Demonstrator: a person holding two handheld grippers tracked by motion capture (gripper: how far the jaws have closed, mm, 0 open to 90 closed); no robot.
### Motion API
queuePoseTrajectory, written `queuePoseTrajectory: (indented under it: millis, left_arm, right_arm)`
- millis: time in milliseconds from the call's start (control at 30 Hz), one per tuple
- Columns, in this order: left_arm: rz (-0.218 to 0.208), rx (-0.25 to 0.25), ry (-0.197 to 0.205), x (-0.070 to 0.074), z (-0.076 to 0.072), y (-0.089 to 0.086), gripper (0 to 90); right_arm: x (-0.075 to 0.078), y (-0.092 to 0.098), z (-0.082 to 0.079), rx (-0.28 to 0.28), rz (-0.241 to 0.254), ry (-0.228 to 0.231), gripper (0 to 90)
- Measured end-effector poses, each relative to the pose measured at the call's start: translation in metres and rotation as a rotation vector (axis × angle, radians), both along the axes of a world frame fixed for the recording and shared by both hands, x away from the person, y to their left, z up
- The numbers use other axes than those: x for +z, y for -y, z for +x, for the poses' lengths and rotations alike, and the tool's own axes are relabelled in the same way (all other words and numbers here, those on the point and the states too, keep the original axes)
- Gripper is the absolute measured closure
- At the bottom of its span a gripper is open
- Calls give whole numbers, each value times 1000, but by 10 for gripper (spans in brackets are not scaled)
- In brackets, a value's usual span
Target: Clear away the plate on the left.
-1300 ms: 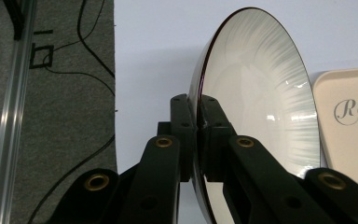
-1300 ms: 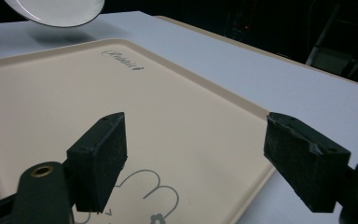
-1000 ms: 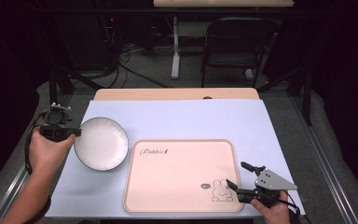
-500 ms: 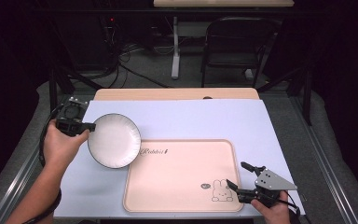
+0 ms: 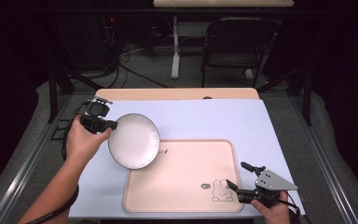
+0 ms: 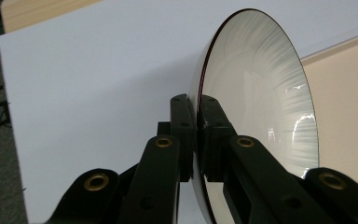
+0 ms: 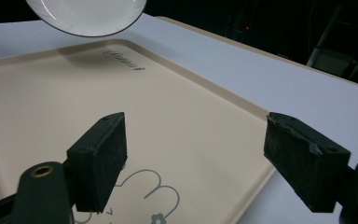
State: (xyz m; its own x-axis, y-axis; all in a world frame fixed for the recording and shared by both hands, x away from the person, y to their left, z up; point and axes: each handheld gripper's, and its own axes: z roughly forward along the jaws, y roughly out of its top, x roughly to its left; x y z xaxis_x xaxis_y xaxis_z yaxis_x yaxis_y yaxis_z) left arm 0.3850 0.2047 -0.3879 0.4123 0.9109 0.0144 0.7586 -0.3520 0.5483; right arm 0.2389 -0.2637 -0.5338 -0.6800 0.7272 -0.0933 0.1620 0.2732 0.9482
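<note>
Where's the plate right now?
High view, left of centre: the plate is gripped at its rim by the left tool, overlapping the tray's far-left corner.

Left claw (image 5: 108, 125) is pinching the rim of a white plate (image 5: 134, 140), holding it tilted above the worktop (image 5: 205, 119), overlapping the pink tray's (image 5: 182, 177) top-left corner. Right claw (image 5: 240, 176) is sitting spread wide by the tray's bottom-right corner, next to the bunny print (image 5: 220, 191).

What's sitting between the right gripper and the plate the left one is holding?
In the high view, between the right gripper and the plate lies bare tray surface carrying just a printed rabbit. The right gripper view agrees.
</note>
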Motion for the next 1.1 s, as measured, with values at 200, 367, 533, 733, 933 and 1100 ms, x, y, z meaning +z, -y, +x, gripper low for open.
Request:
queuePoseTrajectory:
  millis: [200, 367, 533, 733, 933, 1100]
  left_arm:
    - [2, -78, -8, -4, -1, 30, 860]
    - [1, -141, -10, -8, -4, 53, 860]
    - [-8, -197, -12, -11, -9, 74, 860]
    - [-15, -258, -16, -12, -15, 99, 860]
    - [-14, -298, -22, -15, -19, 115, 859]
    - [-19, -314, -24, -17, -21, 121, 859]
  right_arm:
    - [0, 0, 0, 0, 0, 0, 208]
    - [0, 0, 0, -1, 3, -1, 208]
    - [0, 0, 0, 1, 2, 1, 208]
    - [0, 0, 0, 0, 3, 1, 208]
    - [0, 0, -1, 1, 4, 1, 208]
    - [0, 0, -1, 2, 4, 2, 208]
